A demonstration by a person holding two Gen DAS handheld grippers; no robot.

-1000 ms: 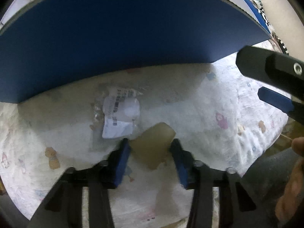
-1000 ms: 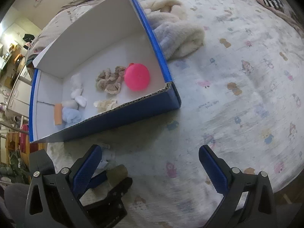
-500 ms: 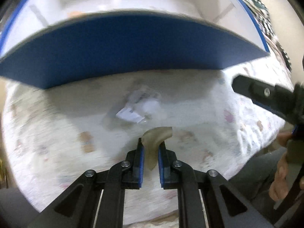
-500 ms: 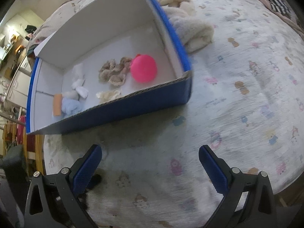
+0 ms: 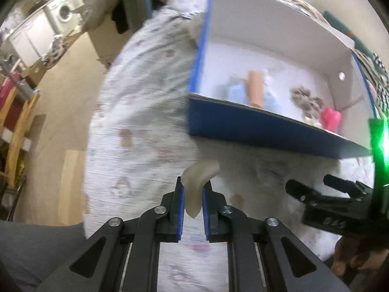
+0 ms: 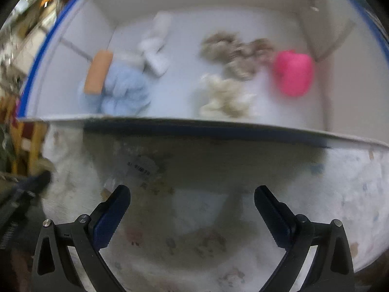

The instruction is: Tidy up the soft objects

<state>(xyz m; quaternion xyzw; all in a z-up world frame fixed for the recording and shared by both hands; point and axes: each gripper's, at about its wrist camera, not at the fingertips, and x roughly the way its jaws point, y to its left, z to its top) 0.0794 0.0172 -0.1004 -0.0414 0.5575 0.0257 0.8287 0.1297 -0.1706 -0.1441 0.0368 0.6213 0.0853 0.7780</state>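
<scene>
- Left gripper (image 5: pixel 193 194) clamped on a pale beige soft piece (image 5: pixel 197 177); jaws nearly together, the piece pinched between the blue pads and curling out past the tips.
- Piece held above the printed bedsheet (image 5: pixel 136 126), just short of the near blue wall of the box (image 5: pixel 243 124).
- Right gripper (image 6: pixel 192 202) open wide, nothing between the jaws; poised over the sheet in front of the box wall.
- Labelled clear packet (image 6: pixel 142 168) flat on the sheet, between the right gripper tips and the box; blurred, contents not readable.
- Inside the box, left part: orange roll (image 6: pixel 98 71) lying against light blue cloth (image 6: pixel 126 87); white soft bits (image 6: pixel 155 46) behind.
- Inside the box, right part: tan fluffy tangle (image 6: pixel 238 51), cream tangle (image 6: pixel 226 97) in front of it, pink ball (image 6: pixel 293 73) near the right wall.
- Right gripper body and holding hand (image 5: pixel 352 260) at lower right of left view, green light on it.
- Both views motion-blurred.
</scene>
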